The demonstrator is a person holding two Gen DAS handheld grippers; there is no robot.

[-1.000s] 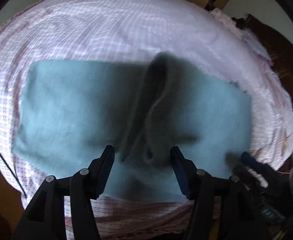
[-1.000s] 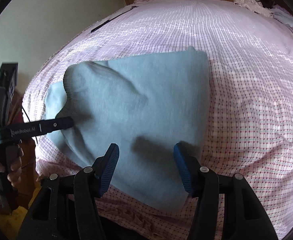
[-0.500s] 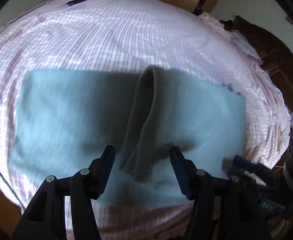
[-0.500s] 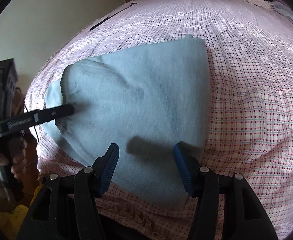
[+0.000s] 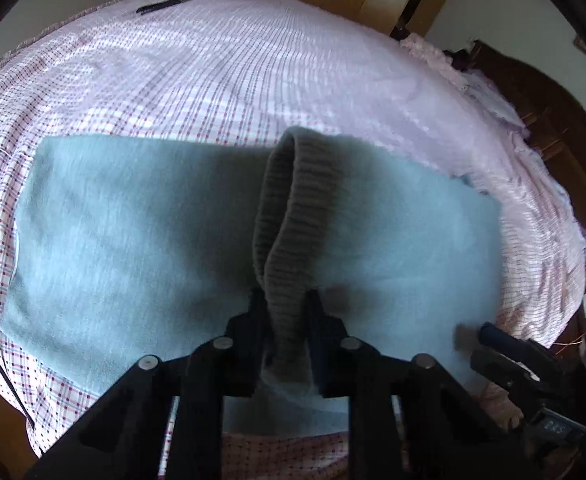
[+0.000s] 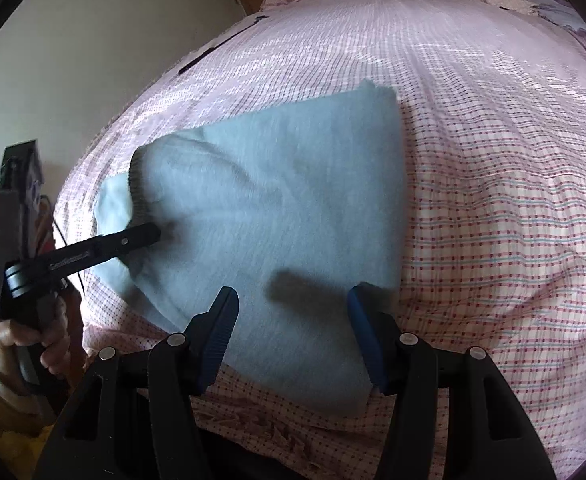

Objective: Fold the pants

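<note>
Pants (image 5: 133,232), light blue-grey knit, flat on pink checked bedsheet (image 5: 213,72). Left gripper (image 5: 285,304) clamped on ribbed waistband (image 5: 293,216). Right gripper (image 6: 293,312) spread wide, gripping nothing.

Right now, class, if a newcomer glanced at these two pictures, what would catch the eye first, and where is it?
First, the blue-grey pants, folded and spread across the middle of the pink checked bed. Next, the ribbed cuff standing up as a ridge at the centre, pinched in the shut left gripper. Then the right gripper, open over the pants' near edge.
</note>
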